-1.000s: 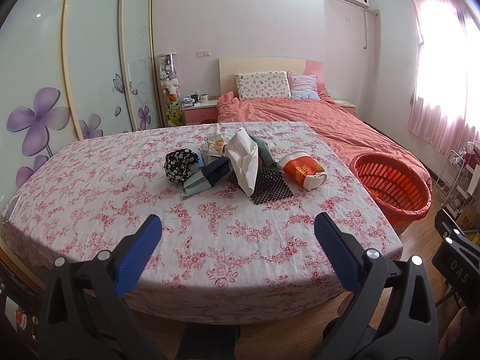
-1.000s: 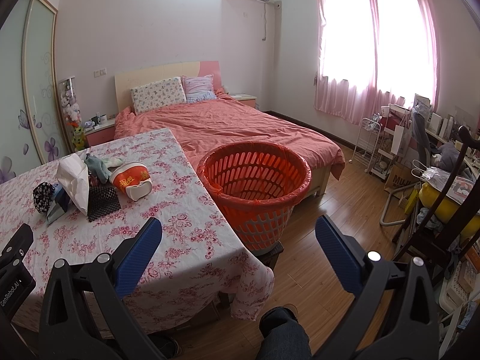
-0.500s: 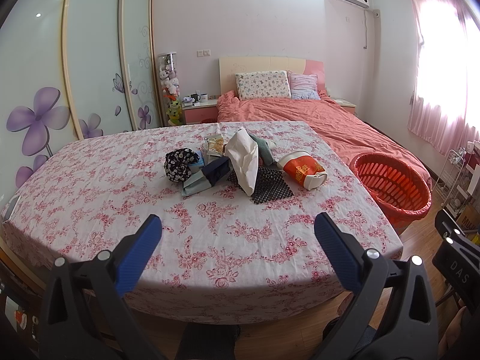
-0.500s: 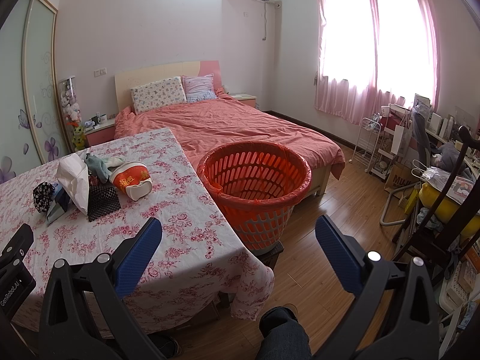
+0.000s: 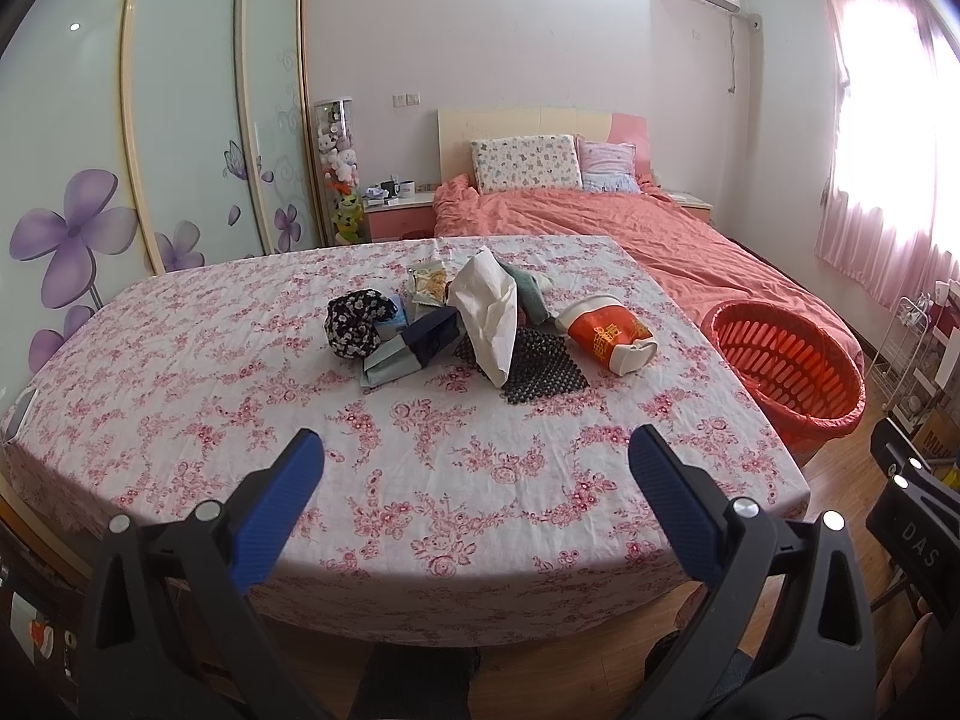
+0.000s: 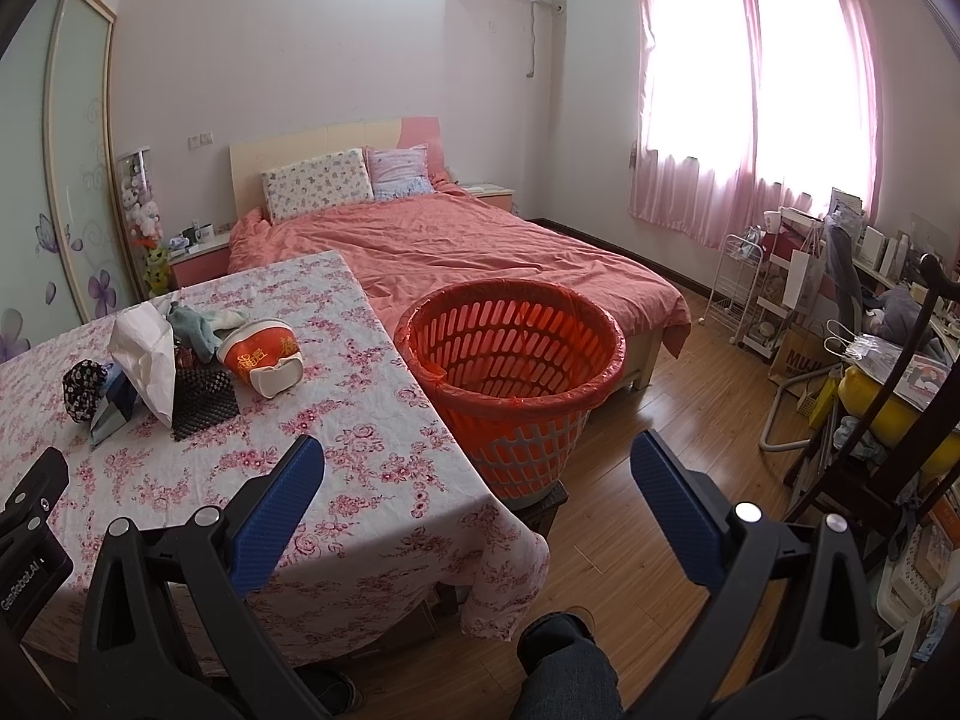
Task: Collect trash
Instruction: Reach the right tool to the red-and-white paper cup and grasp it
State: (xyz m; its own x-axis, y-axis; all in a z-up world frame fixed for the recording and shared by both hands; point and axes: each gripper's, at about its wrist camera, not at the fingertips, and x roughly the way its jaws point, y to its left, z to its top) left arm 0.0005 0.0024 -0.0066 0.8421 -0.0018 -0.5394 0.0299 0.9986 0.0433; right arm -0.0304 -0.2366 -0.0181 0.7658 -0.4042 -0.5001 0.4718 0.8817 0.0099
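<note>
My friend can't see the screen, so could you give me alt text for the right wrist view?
An open claw points at an orange basket on the floor beside a table with a floral cloth. A small pile of trash lies on the table, and a pink bed stands behind.

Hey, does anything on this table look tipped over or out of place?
Yes. The red and white cup lies on its side at the right of the trash pile, mouth toward the table's near edge. No spill shows. The orange basket stands upright beside the table.
</note>
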